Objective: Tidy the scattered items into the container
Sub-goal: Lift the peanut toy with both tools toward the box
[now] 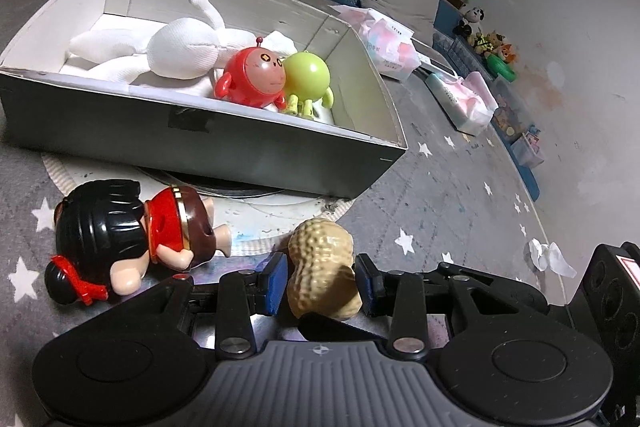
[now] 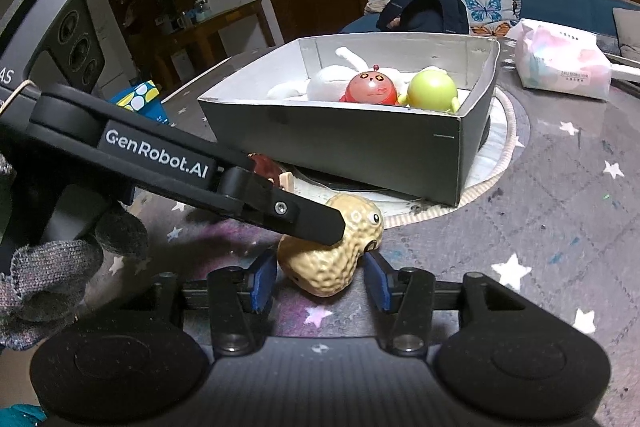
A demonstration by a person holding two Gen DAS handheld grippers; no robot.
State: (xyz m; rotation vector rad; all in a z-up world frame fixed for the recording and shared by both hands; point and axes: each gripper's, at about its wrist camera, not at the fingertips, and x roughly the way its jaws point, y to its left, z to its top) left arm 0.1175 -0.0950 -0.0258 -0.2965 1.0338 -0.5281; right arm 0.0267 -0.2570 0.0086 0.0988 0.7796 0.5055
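Observation:
A tan peanut toy (image 1: pixel 322 269) lies on the star-patterned cloth, in front of the grey cardboard box (image 1: pixel 200 131). My left gripper (image 1: pixel 322 285) is open, one blue pad on each side of the peanut, with small gaps. My right gripper (image 2: pixel 320 281) is also open around the same peanut (image 2: pixel 332 259), from another side. The left gripper's black finger (image 2: pixel 280 211) lies across the peanut's top. A black-haired doll in red (image 1: pixel 128 235) lies to the left of the peanut. The box holds a white plush (image 1: pixel 176 51), a red round toy (image 1: pixel 252 79) and a green round toy (image 1: pixel 306 77).
Tissue packs (image 1: pixel 388 47) lie beyond the box on the right. A crumpled paper (image 1: pixel 548 257) lies on the cloth at right. The box (image 2: pixel 360 147) rests on a round mat (image 2: pixel 500 163). Small toys (image 1: pixel 496 51) line the far wall. A gloved hand (image 2: pixel 60 267) holds the left gripper.

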